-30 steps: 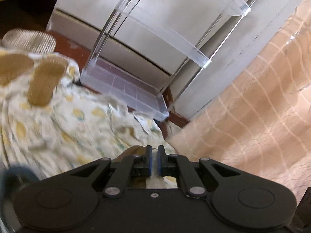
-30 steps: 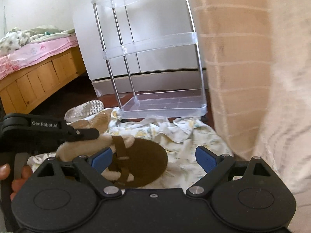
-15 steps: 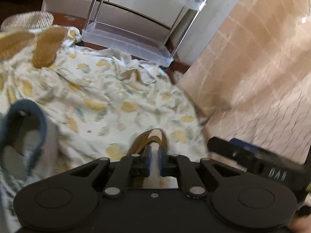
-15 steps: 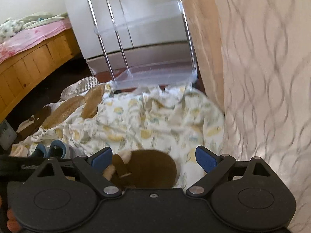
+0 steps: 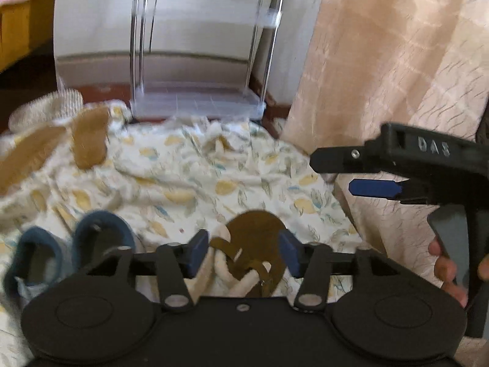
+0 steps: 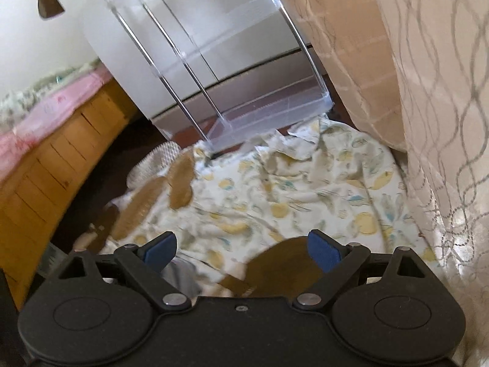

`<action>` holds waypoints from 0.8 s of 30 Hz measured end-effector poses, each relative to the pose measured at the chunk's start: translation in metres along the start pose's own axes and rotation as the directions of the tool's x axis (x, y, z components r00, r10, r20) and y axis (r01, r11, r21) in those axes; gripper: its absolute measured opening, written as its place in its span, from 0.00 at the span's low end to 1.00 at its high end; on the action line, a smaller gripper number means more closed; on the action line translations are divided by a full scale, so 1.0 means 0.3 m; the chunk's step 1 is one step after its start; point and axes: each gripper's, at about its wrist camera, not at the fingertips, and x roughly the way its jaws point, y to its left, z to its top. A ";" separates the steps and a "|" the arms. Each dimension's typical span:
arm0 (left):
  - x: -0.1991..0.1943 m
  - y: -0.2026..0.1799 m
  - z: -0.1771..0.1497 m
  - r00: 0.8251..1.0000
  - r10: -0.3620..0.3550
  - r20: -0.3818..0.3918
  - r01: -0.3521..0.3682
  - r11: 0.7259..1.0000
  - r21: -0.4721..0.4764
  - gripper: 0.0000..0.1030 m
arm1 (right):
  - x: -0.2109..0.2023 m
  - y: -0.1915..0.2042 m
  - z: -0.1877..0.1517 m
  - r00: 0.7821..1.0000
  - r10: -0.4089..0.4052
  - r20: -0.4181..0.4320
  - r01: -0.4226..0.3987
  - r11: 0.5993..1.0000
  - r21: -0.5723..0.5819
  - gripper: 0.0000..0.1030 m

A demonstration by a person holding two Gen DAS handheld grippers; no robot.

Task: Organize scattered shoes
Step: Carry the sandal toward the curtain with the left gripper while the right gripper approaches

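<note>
Ahead of both grippers, a peach curtain (image 5: 382, 61) fills the right side of each view, and a white cabinet (image 5: 198, 15) stands at the far end of the floor. A patterned cloth (image 5: 189, 171) with yellow and teal leaf prints lies rumpled on the floor, from just under the fingers out to the foot of a clear tiered rack (image 5: 198, 104), whose bottom tray sits straight ahead against the cabinet. In the right wrist view a wooden bed frame (image 6: 45, 168) with pink bedding runs along the left. The left gripper (image 5: 243, 253) stands wide open, its blue pads on either side of a brown sandal (image 5: 253, 244) with cream fleecy lining that lies on the cloth between them; I cannot tell whether either pad touches it. Just left of those fingers sits a pair of blue-rimmed slippers (image 5: 70, 244). Far ahead to the left, two tan soles (image 5: 88, 137) lie upturned near the cloth's edge, with a pale mesh shoe (image 5: 45, 110) beyond them. The right gripper (image 6: 241, 247) is also spread wide and holds nothing; the sandal lies below it, toward its right finger. A hand (image 5: 449, 269) grips its handle at the right of the left wrist view.
</note>
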 end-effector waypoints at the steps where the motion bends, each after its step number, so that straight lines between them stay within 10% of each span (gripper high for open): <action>1: -0.032 -0.003 0.006 1.000 0.016 0.013 -0.016 1.000 0.015 0.76 | -0.010 0.010 0.005 1.000 0.009 -0.005 -0.009 1.000 0.026 0.93; 12: -0.353 -0.017 0.015 0.984 0.120 0.134 -0.141 0.977 0.159 1.00 | -0.046 0.110 -0.047 0.992 0.014 -0.127 0.020 0.966 0.258 0.99; 24: -0.197 0.127 -0.099 0.998 0.057 0.013 -0.058 0.992 0.113 1.00 | 0.250 0.075 -0.210 0.927 -0.175 -0.332 0.284 0.906 0.315 1.00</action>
